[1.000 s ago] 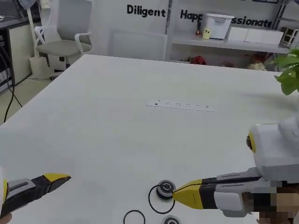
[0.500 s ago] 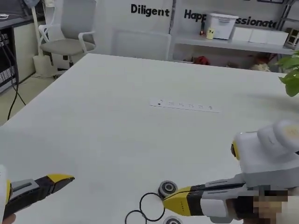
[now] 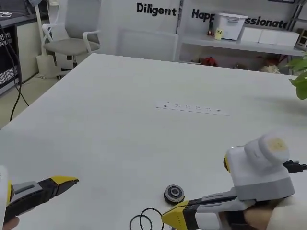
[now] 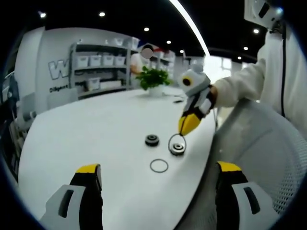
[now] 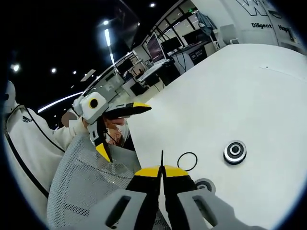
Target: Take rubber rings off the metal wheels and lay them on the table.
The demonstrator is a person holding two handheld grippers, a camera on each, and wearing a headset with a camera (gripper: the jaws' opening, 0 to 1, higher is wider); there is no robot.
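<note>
While the left gripper (image 4: 158, 168) hovers near the table's edge with its jaws wide apart and nothing between them, the right gripper (image 3: 165, 218) has its yellow-tipped jaws pressed together on a black rubber ring (image 4: 174, 140). The ring hangs from the tips close over a metal wheel (image 4: 177, 149); whether they touch I cannot tell. A second wheel (image 3: 173, 193) sits near it on the white table (image 3: 120, 120). A loose ring (image 4: 159, 166) lies flat just beside them.

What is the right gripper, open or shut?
Shut. In the right gripper view the right gripper has its yellow tips together, pinching a thin black rubber ring.
</note>
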